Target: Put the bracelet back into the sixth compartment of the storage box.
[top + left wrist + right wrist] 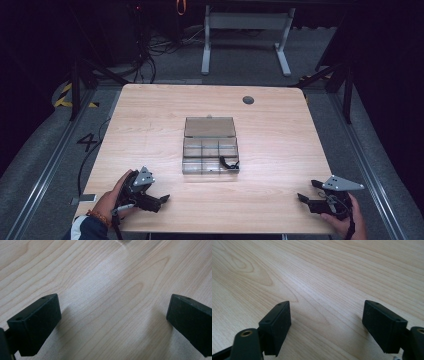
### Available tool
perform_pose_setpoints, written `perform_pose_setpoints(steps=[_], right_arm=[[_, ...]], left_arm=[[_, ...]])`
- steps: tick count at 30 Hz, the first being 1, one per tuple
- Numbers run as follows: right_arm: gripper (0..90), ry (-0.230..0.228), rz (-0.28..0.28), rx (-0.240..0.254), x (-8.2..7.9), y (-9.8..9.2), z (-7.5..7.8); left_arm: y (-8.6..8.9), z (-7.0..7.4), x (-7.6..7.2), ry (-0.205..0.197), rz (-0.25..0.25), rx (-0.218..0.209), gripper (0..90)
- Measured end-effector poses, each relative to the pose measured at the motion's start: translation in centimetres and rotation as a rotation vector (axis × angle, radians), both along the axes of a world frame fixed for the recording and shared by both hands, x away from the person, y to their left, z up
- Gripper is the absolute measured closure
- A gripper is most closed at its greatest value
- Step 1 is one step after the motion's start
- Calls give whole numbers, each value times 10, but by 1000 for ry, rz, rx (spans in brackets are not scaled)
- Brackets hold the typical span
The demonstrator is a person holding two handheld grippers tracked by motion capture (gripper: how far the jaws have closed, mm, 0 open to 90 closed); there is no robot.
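Here, the left gripper and right gripper rest near the table's front edge, both jaws wide and empty. Between and beyond them sits the clear box, lid open rearward, long axis crosswise; a black cable lies in its right front compartment.

Your bench is pale wood-grain laminate, smooth with a soft sheen, its grain lines plain in both gripper views. The box on it looks like clear, glossy plastic, its raised lid smoky and see-through. Each tool, left and right, has matt black plastic jaws with a faintly grainy face, and a dull grey metal-looking plate on top.
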State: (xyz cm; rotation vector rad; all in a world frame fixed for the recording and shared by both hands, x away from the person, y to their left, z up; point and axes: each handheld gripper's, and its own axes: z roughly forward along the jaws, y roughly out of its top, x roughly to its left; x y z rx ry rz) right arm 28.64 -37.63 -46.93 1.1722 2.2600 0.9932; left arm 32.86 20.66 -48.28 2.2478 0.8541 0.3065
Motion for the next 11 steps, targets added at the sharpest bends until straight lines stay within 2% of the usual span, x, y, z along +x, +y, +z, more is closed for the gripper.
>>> perform_pose_setpoints(steps=[11], right_arm=[[198, 5, -7, -3, 0, 0, 0]], left_arm=[[0, 0, 1, -1, -1, 1, 0]])
